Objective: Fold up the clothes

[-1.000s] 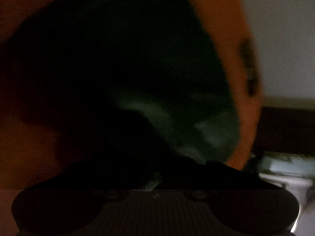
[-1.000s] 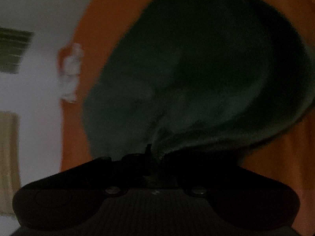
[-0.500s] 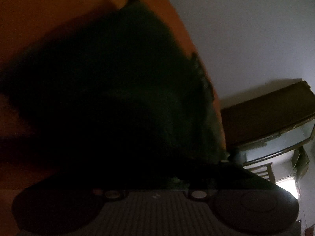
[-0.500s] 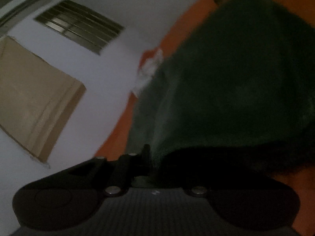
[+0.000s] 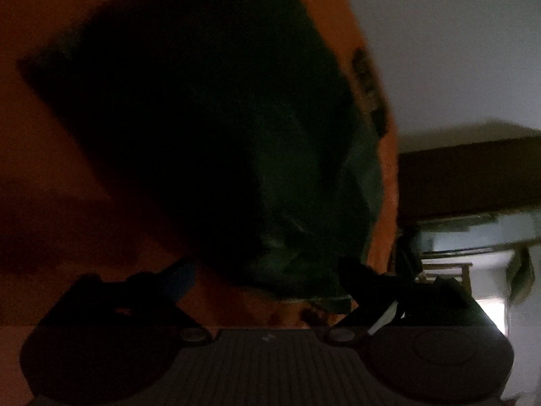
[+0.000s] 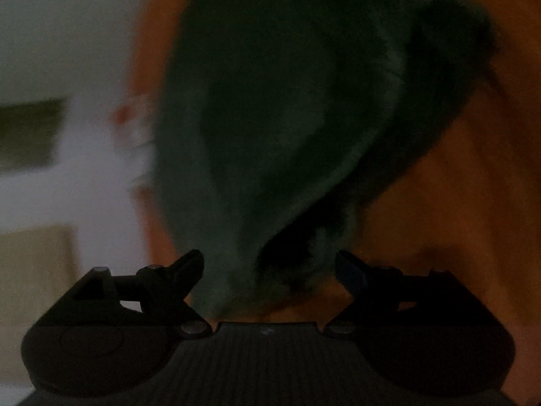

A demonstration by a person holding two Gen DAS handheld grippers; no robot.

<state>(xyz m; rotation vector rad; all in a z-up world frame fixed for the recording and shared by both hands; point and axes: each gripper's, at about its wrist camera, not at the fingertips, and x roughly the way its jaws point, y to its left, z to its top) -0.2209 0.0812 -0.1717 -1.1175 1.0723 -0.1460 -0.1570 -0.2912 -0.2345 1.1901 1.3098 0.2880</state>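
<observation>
Nearest, the left gripper [image 5: 267, 277] has its jaws spreading, and the near edge of the dark green fabric garment [image 5: 209, 128] lies between them, no longer pinched. The right gripper [image 6: 268, 267] likewise opens its jaws around a bunched corner of the garment [image 6: 280, 128]. The cloth spreads away across the orange surface [image 5: 47, 135]. Beyond stands a pale wall [image 5: 439, 50].

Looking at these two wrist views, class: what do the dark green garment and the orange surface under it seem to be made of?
Dark green garment: probably soft, matte cloth; it bunches into folds and has fuzzy edges, though blur may add to that. Orange surface: matte and even in colour, perhaps a sheet or a painted top; the dim light leaves it open.
</observation>
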